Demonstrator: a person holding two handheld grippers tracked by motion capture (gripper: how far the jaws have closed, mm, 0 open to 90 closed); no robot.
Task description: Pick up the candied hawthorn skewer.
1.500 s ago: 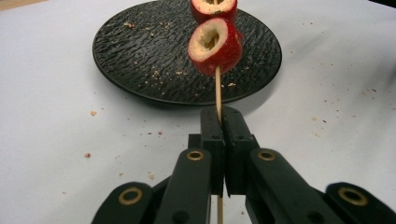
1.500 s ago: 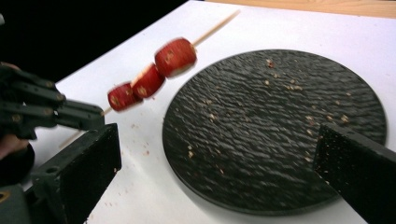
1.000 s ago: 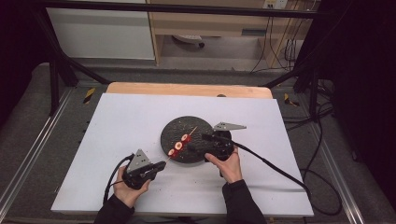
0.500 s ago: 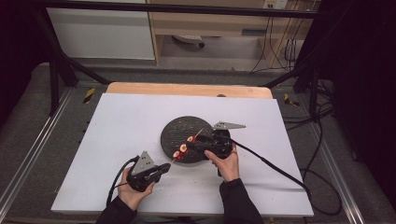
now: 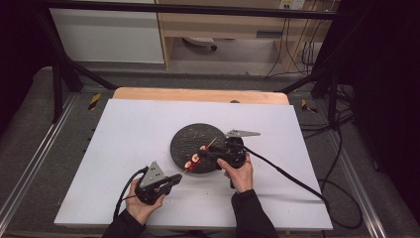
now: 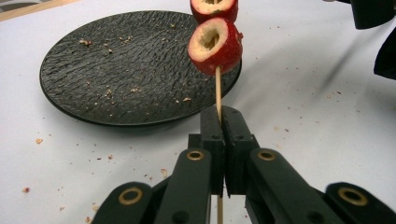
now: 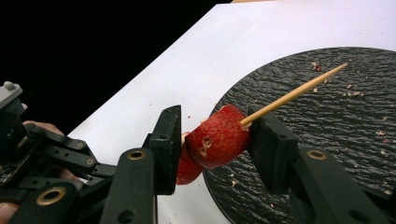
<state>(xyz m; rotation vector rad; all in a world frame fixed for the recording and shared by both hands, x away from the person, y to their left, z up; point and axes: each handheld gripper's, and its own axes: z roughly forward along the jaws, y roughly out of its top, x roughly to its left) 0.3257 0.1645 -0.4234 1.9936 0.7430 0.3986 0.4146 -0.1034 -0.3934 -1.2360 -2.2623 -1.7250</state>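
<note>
A thin wooden skewer (image 6: 218,88) carries two red hollowed fruit pieces (image 6: 215,44) over the near edge of a black textured plate (image 5: 198,136). My left gripper (image 6: 223,121) is shut on the skewer's bare lower end, down left of the plate in the high view (image 5: 178,177). My right gripper (image 7: 212,140) reaches in from the right, and its jaws have just been closing. They now pinch one red fruit piece (image 7: 219,137) from both sides. The skewer's pointed end (image 7: 294,93) sticks out past it over the plate (image 7: 327,140).
The plate sits mid-table on a white sheet (image 5: 129,129), with crumbs scattered on both. A wooden board edge (image 5: 198,94) runs along the back. A black cable (image 5: 287,173) trails right from the right gripper. Metal rails flank the table.
The right gripper's jaws have drawn in around the fruit piece on the skewer. Both hands have stayed nearly where they were; the left gripper edged slightly right.
</note>
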